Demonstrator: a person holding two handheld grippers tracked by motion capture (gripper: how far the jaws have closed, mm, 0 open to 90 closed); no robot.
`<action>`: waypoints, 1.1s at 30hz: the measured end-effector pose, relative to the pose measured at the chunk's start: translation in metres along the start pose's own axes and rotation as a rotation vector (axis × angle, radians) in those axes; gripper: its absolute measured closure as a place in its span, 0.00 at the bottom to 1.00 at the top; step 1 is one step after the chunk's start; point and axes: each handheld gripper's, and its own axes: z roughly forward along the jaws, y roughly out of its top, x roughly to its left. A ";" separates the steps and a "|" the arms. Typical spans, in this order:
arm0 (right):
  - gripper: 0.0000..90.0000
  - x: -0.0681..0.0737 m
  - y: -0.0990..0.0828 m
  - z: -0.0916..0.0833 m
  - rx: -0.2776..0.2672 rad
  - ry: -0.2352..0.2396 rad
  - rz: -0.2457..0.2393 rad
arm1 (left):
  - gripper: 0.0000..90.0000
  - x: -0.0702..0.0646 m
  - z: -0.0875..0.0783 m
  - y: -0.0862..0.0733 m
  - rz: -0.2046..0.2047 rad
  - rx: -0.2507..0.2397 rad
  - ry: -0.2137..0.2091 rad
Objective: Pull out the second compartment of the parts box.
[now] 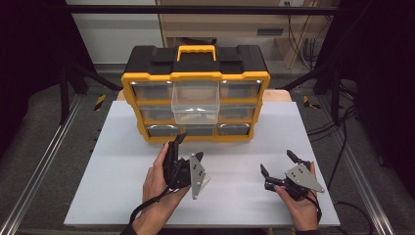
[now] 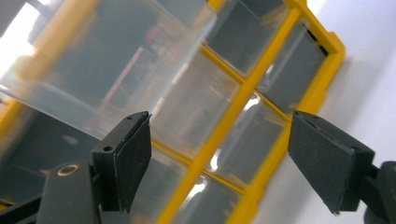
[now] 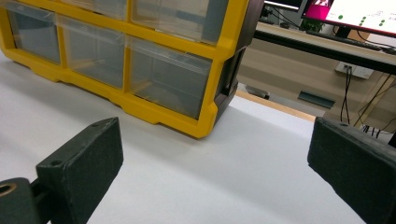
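Storage organiser [image 1: 195,93]: boxy plastic case, yellow front frame, black top with a yellow carry handle [image 1: 196,50], standing at the far middle of the table [image 1: 98,161]. Its front is a grid of clear, glossy rectangular drawers in three rows.

Top-middle drawer [image 1: 195,100]: transparent, thin-walled, pulled well out so that it overhangs the rows below (in the left gripper view it is a blurred clear box, upper left).

Table: flat, matte, pale grey-white sheet; a strip of wooden edge shows beyond its far side in the right gripper view.

Left gripper [image 1: 176,144]: black, with a grey three-cornered plate, held in the person's left hand [image 1: 156,181] just in front of the organiser's lower row. Jaws spread apart, flat rubbery pads facing each other, nothing between them.

Right gripper [image 1: 278,164]: black, with a like grey plate, in the right hand [image 1: 301,205], near the table's front right, well apart from the organiser. Jaws released, wide, grasping nothing.
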 end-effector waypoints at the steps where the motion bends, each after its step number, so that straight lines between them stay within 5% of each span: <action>1: 0.04 0.000 0.000 0.000 -0.001 -0.001 0.001 | 0.23 0.000 0.002 -0.002 -0.011 0.008 -0.013; 17: 0.04 0.000 0.000 0.000 0.000 0.003 -0.002 | 0.17 -0.002 0.022 -0.021 -0.141 0.070 -0.176; 21: 0.04 0.002 0.000 0.001 0.010 0.011 -0.002 | 0.14 -0.003 0.026 -0.025 -0.133 0.088 -0.193; 25: 0.04 0.003 -0.001 0.001 0.016 0.017 -0.008 | 0.14 -0.003 0.033 -0.028 -0.166 0.088 -0.210; 33: 0.04 0.001 -0.001 0.000 0.003 0.023 0.008 | 0.12 -0.011 0.045 -0.027 -0.229 0.093 -0.312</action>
